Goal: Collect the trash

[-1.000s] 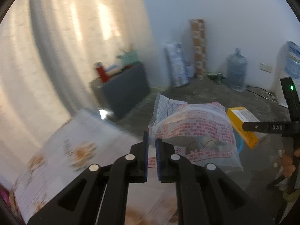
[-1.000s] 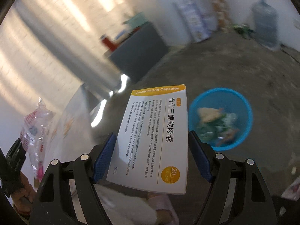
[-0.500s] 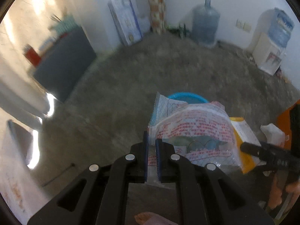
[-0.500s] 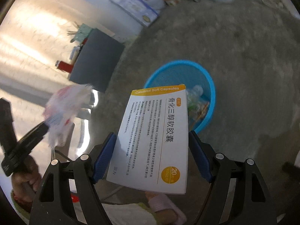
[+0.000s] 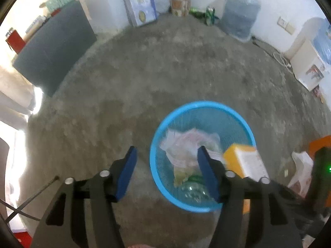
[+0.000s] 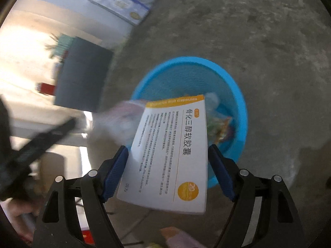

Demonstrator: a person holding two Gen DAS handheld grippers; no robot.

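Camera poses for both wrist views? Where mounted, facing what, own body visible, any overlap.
Left wrist: on the left gripper, looking down at the floor and blue basket; its jaws are open, and a toe tip shows at the bottom edge.
Right wrist: on the right gripper, angled down at the basket; its jaws clamp a medicine box, and a hand shows lower left.
Shared: basket, box, dark cabinet.

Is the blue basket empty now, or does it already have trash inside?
Not empty. The blue mesh wastebasket holds a crumpled plastic bag, some wrappers and what looks like a clear bottle near the bottom.
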